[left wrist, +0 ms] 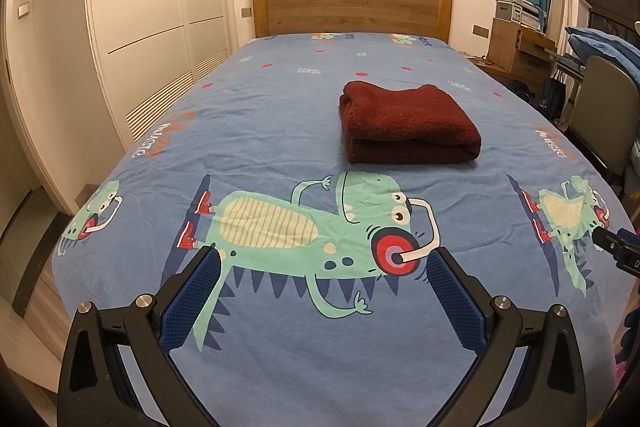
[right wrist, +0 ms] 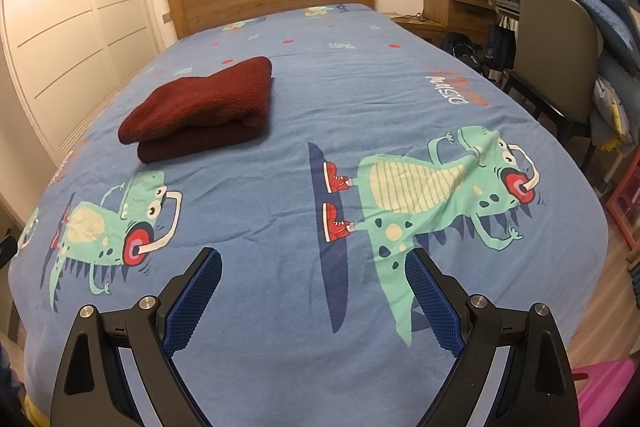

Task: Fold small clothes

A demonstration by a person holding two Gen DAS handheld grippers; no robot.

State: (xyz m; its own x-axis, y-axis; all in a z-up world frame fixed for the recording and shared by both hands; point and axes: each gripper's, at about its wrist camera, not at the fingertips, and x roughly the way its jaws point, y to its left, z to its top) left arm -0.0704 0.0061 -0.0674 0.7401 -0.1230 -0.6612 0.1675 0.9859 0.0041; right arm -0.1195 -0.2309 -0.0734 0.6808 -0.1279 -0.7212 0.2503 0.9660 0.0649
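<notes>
A dark red fuzzy garment (left wrist: 404, 123) lies folded into a thick rectangle on the blue cartoon-print bed sheet (left wrist: 280, 115). It also shows in the right wrist view (right wrist: 204, 107), to the upper left. My left gripper (left wrist: 323, 259) is open and empty, held above the near part of the bed, well short of the garment. My right gripper (right wrist: 314, 263) is open and empty, also near the foot of the bed, to the right of the garment. Part of the right gripper shows at the left wrist view's right edge (left wrist: 618, 247).
A wooden headboard (left wrist: 352, 3) stands at the far end. White wardrobe doors (left wrist: 140, 27) run along the left. A grey chair (right wrist: 556, 39) with piled blue bedding, a wooden desk (right wrist: 452, 3) and a pink box (right wrist: 604, 383) stand to the right.
</notes>
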